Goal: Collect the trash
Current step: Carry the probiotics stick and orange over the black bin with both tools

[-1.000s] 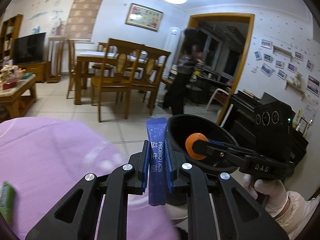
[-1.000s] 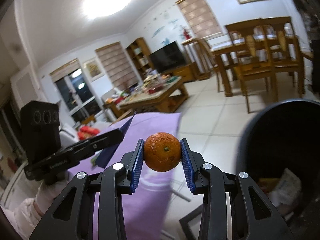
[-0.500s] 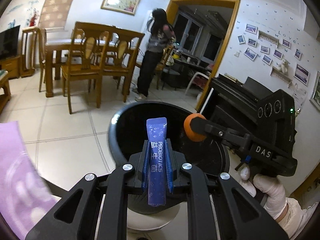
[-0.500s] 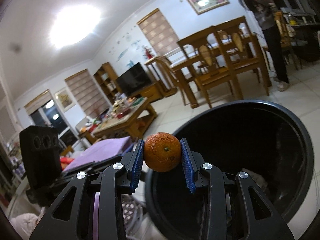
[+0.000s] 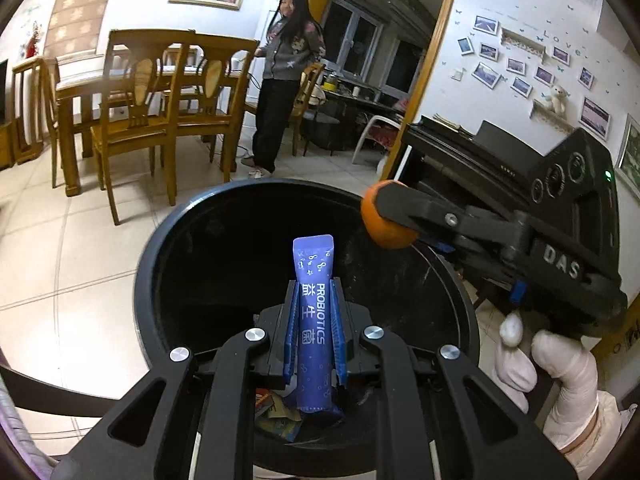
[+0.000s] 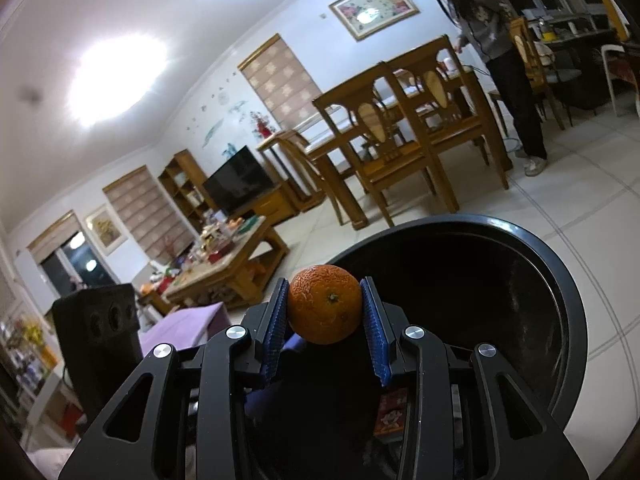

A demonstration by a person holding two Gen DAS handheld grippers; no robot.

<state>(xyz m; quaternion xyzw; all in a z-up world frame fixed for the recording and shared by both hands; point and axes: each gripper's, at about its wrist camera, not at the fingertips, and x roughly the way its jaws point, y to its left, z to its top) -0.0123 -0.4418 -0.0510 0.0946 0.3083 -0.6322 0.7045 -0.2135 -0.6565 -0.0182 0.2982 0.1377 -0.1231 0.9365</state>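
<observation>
In the left wrist view, the left gripper [image 5: 313,322] is pinching a slim blue foil sachet [image 5: 313,320] upright between its blue ribbed pads, the jaws standing only narrowly apart because the packet is so thin. It is holding the sachet over the mouth of the round black plastic trash bin [image 5: 160,248], most likely so that a release will drop it straight inside, where colourful wrappers [image 5: 276,412] are already lying at the bottom. White lettering on the sachet is reading "PROBIOTICS", with Chinese characters beside it. Coming in from the right, the right gripper [image 5: 386,220] is carrying a small orange mandarin [image 5: 384,232] over the bin's far rim; its black body is showing the raised letters "DAS", and a white-gloved hand [image 5: 540,372] is gripping its handle.

In the right wrist view, the right gripper [image 6: 325,308] is clamping the mandarin [image 6: 325,304] on both sides, jaws moderately apart to fit the round fruit. It is hovering at the near edge of the bin [image 6: 560,292], apparently lining up for the drop. A person [image 6: 496,52] is standing by the wooden dining table [image 6: 472,84] behind.
</observation>
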